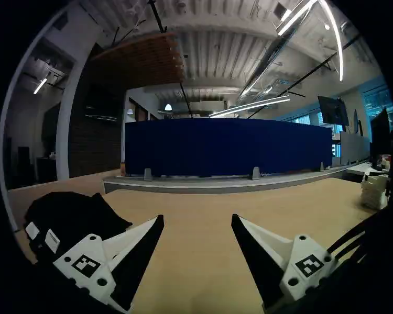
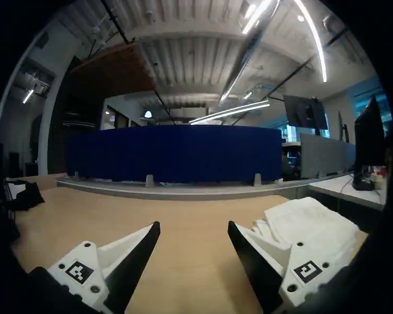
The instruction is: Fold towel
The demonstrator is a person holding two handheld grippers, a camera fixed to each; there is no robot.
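Note:
In the left gripper view, a crumpled black towel with white tags lies on the wooden table, just beyond the left finger. My left gripper stands open above the bare tabletop with nothing between its fingers. In the right gripper view, my right gripper is also open and empty. A stack of folded white towels sits behind its right finger. The black towel shows far off at the left edge.
A blue partition on a grey base runs along the table's far side. The white towel stack appears at the right edge of the left gripper view. Monitors stand on a neighbouring white desk to the right.

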